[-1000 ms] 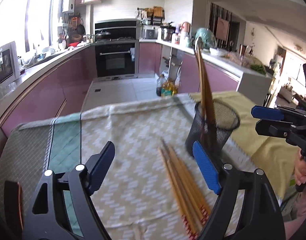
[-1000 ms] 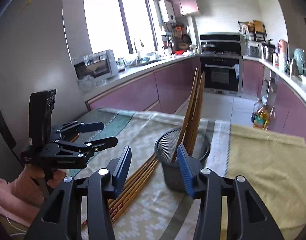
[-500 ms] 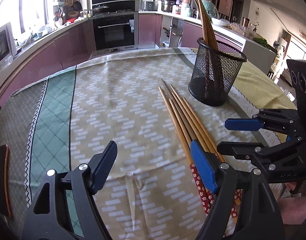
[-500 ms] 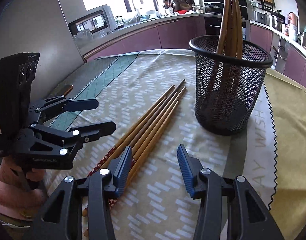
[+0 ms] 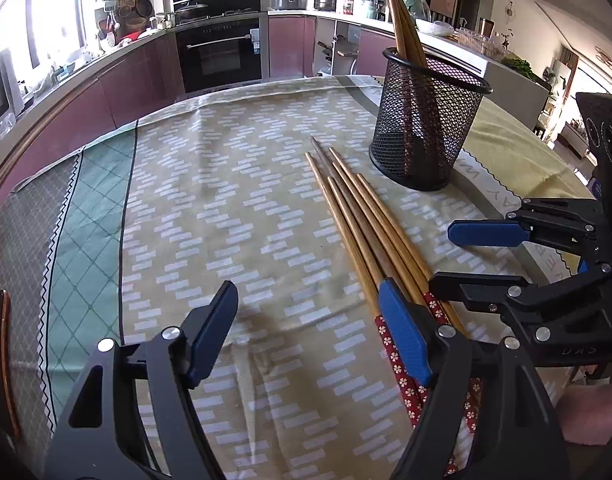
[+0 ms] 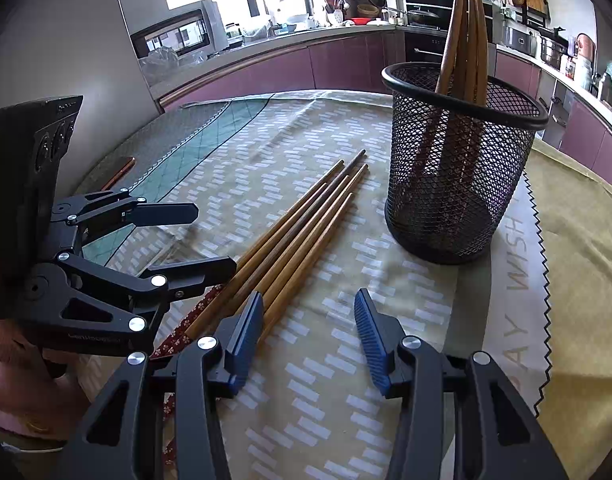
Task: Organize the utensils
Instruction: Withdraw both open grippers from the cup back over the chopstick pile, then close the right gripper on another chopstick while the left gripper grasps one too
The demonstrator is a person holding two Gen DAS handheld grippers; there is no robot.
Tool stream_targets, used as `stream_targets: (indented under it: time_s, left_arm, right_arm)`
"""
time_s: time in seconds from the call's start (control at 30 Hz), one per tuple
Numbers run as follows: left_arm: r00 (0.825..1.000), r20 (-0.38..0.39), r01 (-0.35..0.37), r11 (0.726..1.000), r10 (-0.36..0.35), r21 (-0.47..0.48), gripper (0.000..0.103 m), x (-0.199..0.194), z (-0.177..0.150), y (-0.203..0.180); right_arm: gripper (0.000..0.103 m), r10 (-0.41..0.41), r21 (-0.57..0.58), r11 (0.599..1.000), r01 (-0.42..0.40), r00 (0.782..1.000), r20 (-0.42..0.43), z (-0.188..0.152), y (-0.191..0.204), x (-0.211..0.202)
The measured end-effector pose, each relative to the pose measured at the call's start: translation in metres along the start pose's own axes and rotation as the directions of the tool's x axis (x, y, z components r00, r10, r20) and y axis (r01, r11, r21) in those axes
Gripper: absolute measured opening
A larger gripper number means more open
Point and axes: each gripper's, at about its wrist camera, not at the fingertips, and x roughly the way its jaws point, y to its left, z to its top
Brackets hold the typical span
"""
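Here the left gripper and right gripper hung low, jaws wide and empty. Both flanked the loose chopsticks beside the mesh holder.

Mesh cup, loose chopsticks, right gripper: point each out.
Mesh cup (image 6: 457, 184), right wrist view, front wall.
Loose chopsticks (image 5: 357, 216), left wrist view, mid-shafts.
Right gripper (image 6: 307, 334), right wrist view, between fingertips.

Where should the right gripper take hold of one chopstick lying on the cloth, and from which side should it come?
Probably best at the thick end of the outermost chopstick, nearest the mesh cup. The loose chopsticks lie flat, packed side by side, so only the outer one has a free flank. The right gripper is open; I would bring it down from above, its fingers straddling that stick across its width.
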Motion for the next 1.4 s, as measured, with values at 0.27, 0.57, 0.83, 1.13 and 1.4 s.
stream_targets:
  time_s: [0.27, 0.57, 0.83, 1.13, 1.4]
  left_arm:
    - [1.0, -0.009, -0.006, 1.0, 0.006, 0.022, 0.071, 0.001, 0.002, -0.003]
    - [0.999, -0.023, -0.027, 0.999, 0.028, 0.031, 0.058, 0.006, 0.002, -0.003]
    - [1.0, -0.022, -0.013, 1.0, 0.013, 0.019, 0.057, 0.01, 0.009, -0.001]
    - [1.0, -0.02, -0.006, 1.0, 0.006, 0.009, 0.025, 0.022, 0.021, -0.007]
    - [1.0, -0.011, 0.014, 0.998, -0.015, -0.061, 0.008, 0.013, 0.015, 0.003]
  right_arm:
    - [0.045, -0.006, 0.001, 1.0, 0.006, 1.0, -0.012, 0.002, -0.001, 0.001]
    - [0.037, -0.036, -0.013, 0.999, 0.036, 0.999, -0.028, 0.007, 0.001, 0.007]
    - [0.028, -0.06, -0.021, 0.998, 0.059, 0.998, -0.027, 0.01, 0.0, 0.011]
    - [0.009, -0.032, 0.055, 0.998, 0.032, 0.999, -0.008, 0.013, -0.011, 0.015]
    - [0.006, 0.033, 0.148, 0.988, -0.036, 0.999, 0.024, 0.007, -0.029, 0.004]
